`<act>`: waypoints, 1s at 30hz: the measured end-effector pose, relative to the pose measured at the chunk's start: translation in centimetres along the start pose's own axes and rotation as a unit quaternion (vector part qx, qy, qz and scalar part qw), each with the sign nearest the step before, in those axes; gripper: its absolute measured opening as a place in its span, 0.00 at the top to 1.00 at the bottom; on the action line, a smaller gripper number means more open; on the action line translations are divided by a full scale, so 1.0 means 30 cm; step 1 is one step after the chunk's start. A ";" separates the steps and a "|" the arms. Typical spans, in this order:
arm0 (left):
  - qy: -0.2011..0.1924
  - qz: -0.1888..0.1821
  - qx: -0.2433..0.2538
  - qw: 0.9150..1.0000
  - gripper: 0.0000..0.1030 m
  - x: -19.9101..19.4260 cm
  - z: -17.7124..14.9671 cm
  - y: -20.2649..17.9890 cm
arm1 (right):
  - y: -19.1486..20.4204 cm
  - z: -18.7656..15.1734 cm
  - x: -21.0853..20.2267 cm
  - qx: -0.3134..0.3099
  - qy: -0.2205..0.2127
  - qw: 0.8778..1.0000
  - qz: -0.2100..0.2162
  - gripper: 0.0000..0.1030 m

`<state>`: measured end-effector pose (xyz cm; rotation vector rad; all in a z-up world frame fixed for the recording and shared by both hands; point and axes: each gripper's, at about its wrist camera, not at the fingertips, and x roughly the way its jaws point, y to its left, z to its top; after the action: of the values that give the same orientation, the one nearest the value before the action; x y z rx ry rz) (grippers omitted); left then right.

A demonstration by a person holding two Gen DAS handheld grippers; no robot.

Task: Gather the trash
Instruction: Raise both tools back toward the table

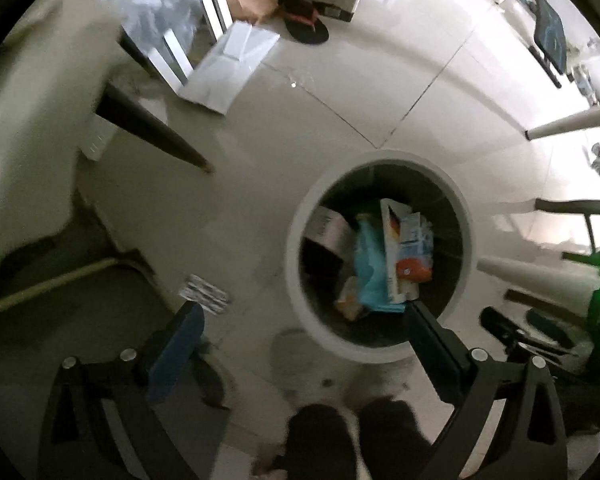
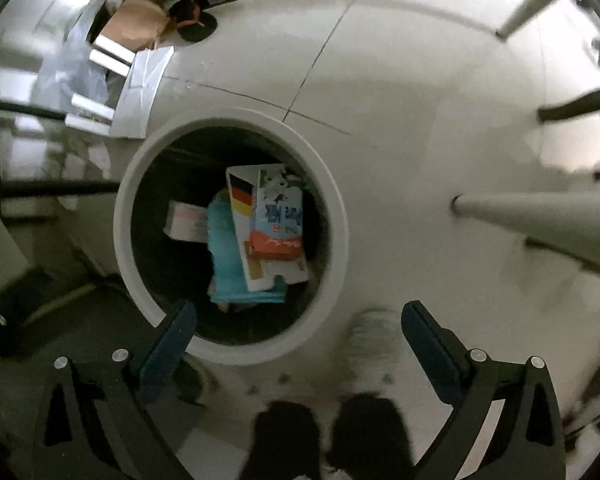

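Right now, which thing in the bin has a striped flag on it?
The white carton: black, red and yellow stripes at its top. The blue packet and the silvery wrapper have none.

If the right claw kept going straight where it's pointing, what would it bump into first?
Probably the bin. The right claw is open and empty, aimed down near the bin's close rim. Going straight, it would likely meet that rim or drop in onto the milk carton on top. Depth is hard to judge.

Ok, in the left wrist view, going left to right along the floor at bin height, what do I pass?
Dark furniture leg → small printed wrapper on the floor → white round trash bin → white table leg.
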<state>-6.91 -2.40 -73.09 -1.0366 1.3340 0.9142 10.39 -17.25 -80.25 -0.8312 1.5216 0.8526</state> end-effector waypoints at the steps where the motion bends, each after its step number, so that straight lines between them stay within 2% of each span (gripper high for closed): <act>1: -0.006 0.009 0.006 1.000 0.01 -0.023 -0.012 -0.003 | 0.009 -0.010 -0.025 -0.006 -0.004 1.000 -0.009 0.00; 8: -0.008 0.022 0.014 1.000 0.01 -0.188 -0.088 -0.028 | 0.019 -0.083 -0.238 0.002 -0.023 0.999 -0.032 0.00; 20: -0.029 0.030 0.016 0.999 0.01 -0.611 -0.219 -0.032 | 0.062 -0.226 -0.742 -0.020 -0.051 0.998 -0.036 0.00; 27: -0.044 0.030 0.022 0.998 0.01 -0.895 -0.280 -0.043 | 0.086 -0.283 -1.070 -0.019 -0.062 0.998 -0.021 0.00; 30: -0.060 0.036 0.017 0.997 0.01 -1.033 -0.284 -0.053 | 0.091 -0.293 -1.228 -0.010 -0.060 0.998 0.005 0.00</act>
<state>-9.51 -9.23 -41.74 -0.8995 1.2893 0.9885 7.58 -21.91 -42.68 -0.7730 1.4145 0.9098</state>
